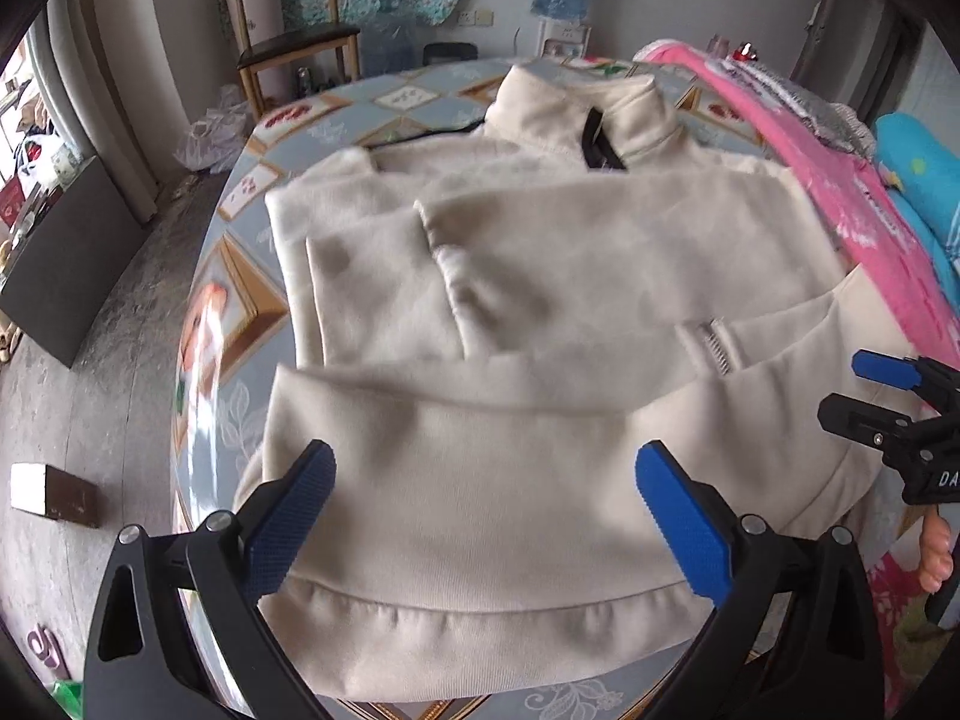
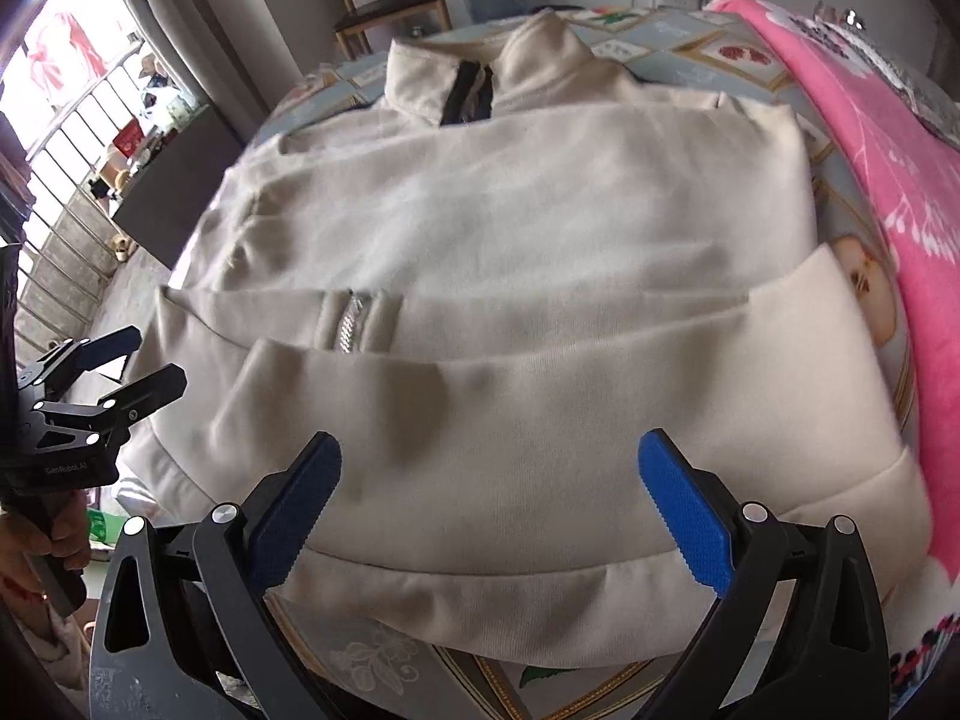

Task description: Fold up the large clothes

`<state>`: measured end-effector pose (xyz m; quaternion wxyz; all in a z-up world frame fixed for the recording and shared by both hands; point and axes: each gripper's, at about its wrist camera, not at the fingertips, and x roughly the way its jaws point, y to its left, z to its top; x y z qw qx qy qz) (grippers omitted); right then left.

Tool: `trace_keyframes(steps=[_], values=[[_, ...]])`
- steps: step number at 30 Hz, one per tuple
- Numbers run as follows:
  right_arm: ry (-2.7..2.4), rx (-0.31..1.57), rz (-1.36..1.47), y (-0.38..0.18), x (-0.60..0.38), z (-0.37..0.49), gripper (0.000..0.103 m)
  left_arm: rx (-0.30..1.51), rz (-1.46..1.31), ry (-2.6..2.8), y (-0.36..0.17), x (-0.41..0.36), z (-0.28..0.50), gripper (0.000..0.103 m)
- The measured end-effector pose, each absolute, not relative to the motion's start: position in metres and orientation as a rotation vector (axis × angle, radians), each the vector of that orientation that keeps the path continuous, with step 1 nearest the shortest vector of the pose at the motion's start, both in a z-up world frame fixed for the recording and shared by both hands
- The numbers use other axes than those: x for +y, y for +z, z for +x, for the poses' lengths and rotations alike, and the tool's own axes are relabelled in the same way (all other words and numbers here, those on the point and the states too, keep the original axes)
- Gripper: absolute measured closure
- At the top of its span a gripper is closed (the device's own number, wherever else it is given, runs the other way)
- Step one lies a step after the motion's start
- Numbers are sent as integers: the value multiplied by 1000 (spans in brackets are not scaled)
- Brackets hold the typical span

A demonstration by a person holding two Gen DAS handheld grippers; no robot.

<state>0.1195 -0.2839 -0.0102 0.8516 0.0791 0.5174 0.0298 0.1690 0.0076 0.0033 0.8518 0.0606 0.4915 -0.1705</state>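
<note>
A cream zip-up sweatshirt (image 1: 540, 276) lies on a round patterned table (image 1: 240, 276), collar at the far side, sleeves folded across its body, bottom hem doubled up toward me. It also shows in the right wrist view (image 2: 528, 228). My left gripper (image 1: 486, 474) is open and empty, just above the near hem. My right gripper (image 2: 489, 468) is open and empty over the hem's right part. Each gripper appears in the other's view: the right one (image 1: 864, 384) at the right edge, the left one (image 2: 132, 354) at the left edge.
A pink floral blanket (image 1: 840, 180) and a blue cloth (image 1: 924, 180) lie along the table's right side; the blanket also shows in the right wrist view (image 2: 888, 150). A wooden chair (image 1: 294, 42) and a water dispenser (image 1: 561, 6) stand beyond. A small box (image 1: 54, 495) sits on the floor at left.
</note>
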Motion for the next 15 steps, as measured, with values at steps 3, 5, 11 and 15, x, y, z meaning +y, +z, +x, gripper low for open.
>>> trace_keyframes(steps=[3, 5, 11, 15], values=[[120, 1003, 179, 32, -297, 151, 7, 938, 116, -418, 44, 1, 202, 4], [156, 957, 194, 56, -305, 185, 7, 883, 95, -446, 67, -6, 237, 4], [164, 1000, 226, 63, -332, 329, 7, 923, -51, -486, 81, -44, 384, 4], [84, 1127, 240, 20, -347, 403, 12, 1025, -72, -439, 46, -76, 453, 6]])
